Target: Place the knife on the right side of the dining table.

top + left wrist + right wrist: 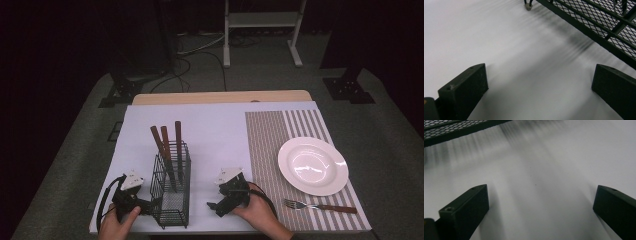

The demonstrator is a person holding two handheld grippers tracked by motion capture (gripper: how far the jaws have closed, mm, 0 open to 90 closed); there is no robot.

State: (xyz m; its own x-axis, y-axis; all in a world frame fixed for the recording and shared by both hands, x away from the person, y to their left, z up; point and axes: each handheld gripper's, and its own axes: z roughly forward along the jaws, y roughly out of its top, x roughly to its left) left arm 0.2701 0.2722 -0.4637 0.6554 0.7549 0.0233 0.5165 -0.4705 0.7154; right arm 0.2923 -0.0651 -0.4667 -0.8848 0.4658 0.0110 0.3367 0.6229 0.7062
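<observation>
Matt black wire-mesh caddy (171, 192), wooden-handled cutlery (167, 145), glossy white plate (312, 165).

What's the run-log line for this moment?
left hand-held gripper: open, beside basket | right hand-held gripper: open, empty | fork: below plate

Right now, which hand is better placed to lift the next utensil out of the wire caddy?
Left, probably. Its tongs stand open right beside the caddy, which shows close in the left gripper view; the right tongs, also open, sit farther off.
</observation>
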